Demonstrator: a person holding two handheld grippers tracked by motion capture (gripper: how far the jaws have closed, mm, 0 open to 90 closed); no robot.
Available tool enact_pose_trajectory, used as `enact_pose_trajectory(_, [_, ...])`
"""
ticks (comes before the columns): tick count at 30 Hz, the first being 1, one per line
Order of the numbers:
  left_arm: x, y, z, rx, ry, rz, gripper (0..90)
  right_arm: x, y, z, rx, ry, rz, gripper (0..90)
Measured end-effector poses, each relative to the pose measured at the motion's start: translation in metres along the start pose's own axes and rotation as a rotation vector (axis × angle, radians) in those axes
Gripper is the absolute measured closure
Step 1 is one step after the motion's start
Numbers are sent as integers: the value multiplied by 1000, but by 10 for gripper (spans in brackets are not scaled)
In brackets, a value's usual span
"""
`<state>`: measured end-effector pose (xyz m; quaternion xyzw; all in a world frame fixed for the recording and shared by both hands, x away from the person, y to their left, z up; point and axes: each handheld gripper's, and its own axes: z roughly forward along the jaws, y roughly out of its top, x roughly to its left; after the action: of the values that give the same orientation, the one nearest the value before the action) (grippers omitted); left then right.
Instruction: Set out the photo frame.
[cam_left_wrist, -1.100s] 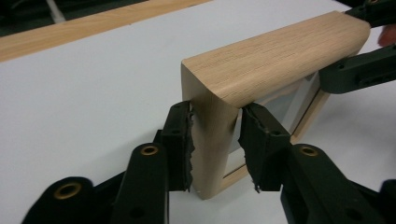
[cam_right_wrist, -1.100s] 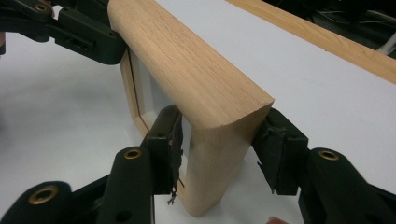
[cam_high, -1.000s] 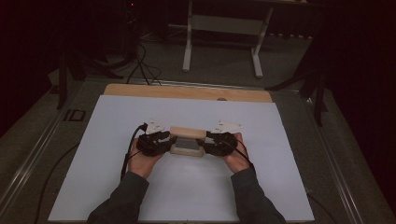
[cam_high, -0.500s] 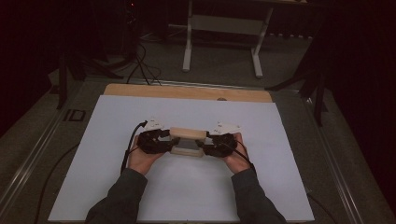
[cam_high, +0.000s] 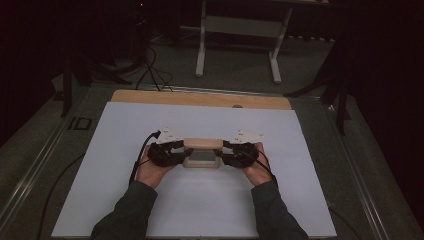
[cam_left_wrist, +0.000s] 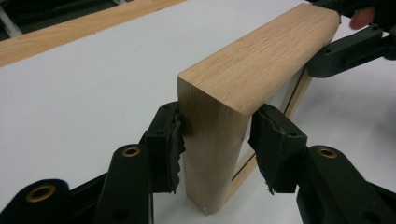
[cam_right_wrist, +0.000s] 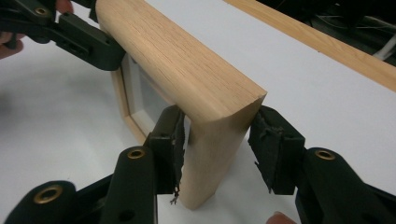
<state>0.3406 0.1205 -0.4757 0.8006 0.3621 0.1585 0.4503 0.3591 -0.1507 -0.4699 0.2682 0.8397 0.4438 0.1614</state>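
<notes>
A light wooden frame (cam_high: 202, 144) stands upright on its long edge in the middle of the white tabletop (cam_high: 300, 190), with a pale panel inside it. My left gripper (cam_high: 186, 152) straddles its left end and my right gripper (cam_high: 223, 152) its right end. In the left gripper view the jaws (cam_left_wrist: 215, 144) flank the end post (cam_left_wrist: 210, 121); one pad touches the wood and the other stands a sliver off. In the right gripper view the jaws (cam_right_wrist: 217, 140) bracket the other end (cam_right_wrist: 210, 154) with thin gaps. Both pairs of jaws have just been closing.
A bare wooden strip (cam_high: 200, 98) runs along the far edge of the white top. Beyond it, on the dark floor, are a metal stand (cam_high: 240, 30) and loose cables (cam_high: 150, 70). A black cable (cam_high: 142, 150) trails from the left gripper.
</notes>
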Motion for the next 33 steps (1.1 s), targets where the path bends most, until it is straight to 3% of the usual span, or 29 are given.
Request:
enact_pose_trajectory(19, [9,4,3,15,41,-7,524,1,8,13,-3,-31,25,539])
enact_pose_trajectory(33, [13,5,10,3,63,-40,512,-7,9,20,-20,-23,87,529])
